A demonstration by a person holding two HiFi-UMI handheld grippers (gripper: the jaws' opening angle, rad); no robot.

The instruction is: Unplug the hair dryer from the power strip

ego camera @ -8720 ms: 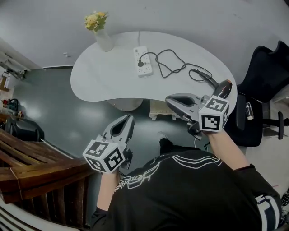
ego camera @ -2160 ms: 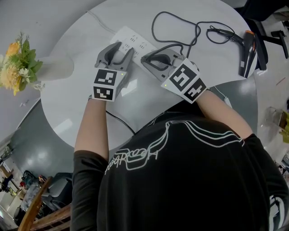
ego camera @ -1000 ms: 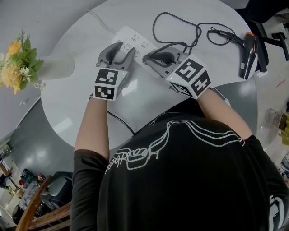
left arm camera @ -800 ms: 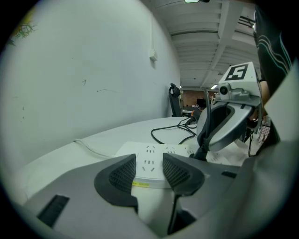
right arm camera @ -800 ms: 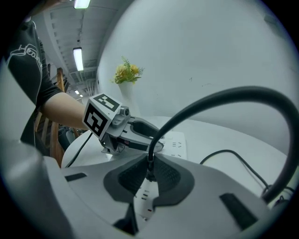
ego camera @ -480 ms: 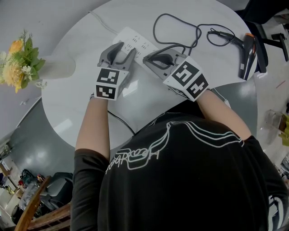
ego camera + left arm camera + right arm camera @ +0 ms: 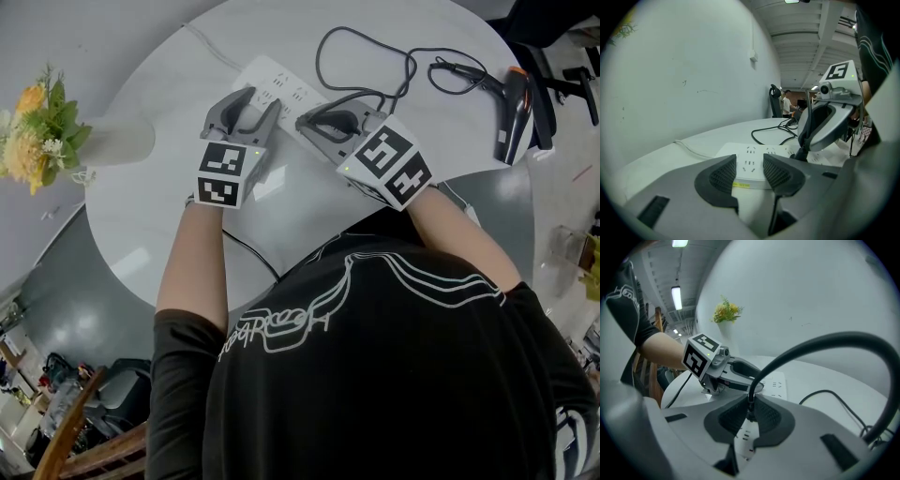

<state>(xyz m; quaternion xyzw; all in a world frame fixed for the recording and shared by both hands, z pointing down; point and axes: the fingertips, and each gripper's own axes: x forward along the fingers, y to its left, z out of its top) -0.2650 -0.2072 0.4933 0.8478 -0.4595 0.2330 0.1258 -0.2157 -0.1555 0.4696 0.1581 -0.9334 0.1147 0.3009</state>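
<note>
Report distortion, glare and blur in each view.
Head view: sharp, evenly lit, table edge bowed by the wide lens. Left gripper view: strong fisheye, black corners, wall bulging. Right gripper view: same fisheye, ceiling lights blown out, cord looming oversized up close.

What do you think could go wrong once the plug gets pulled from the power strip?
The right gripper is shut on the plug right where the cord enters; it may slip or strain the cord.
The left gripper has its jaws apart at the end of the power strip, so the strip may lift with the plug.
The hair dryer lies near the edge of the table; a hard tug might drag it off.
</note>
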